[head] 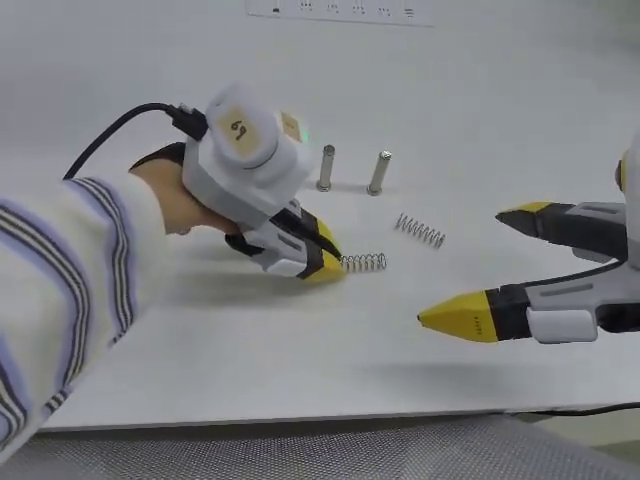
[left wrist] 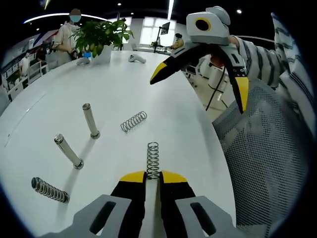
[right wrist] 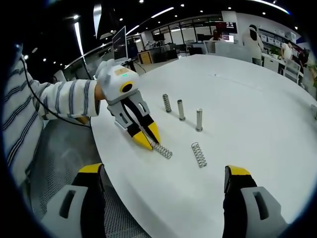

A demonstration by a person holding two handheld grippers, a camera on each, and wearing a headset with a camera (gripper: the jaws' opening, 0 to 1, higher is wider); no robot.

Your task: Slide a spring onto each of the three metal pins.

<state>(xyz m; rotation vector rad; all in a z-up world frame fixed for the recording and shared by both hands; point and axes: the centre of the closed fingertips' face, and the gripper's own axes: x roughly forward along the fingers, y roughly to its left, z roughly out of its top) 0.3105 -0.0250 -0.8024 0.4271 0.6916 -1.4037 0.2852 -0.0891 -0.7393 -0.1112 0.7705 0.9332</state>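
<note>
Left gripper (left wrist: pixel 153 176) pinched the thin steel coil spring (left wrist: pixel 153 156) by its left end; likely light and floppy. Right gripper (right wrist: pixel 164 170) gaped open.

A smooth white desk (head: pixel 480 90) with a curved edge carries three upright silver metal pins in a row: a spring-sleeved pin (right wrist: pixel 167 102), a bare middle pin (right wrist: pixel 181 110) and a bare end pin (right wrist: pixel 198 120). Two silver wire coil springs lie flat nearby: the far spring (right wrist: pixel 199 154) beside the end pin, the edge spring (right wrist: pixel 162 149) closer to the rim.

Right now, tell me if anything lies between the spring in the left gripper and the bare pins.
Nothing visible does. The left gripper is shut on a spring; bare table runs from it to the near pin and the far pin. The loose spring lies off to one side.
</note>
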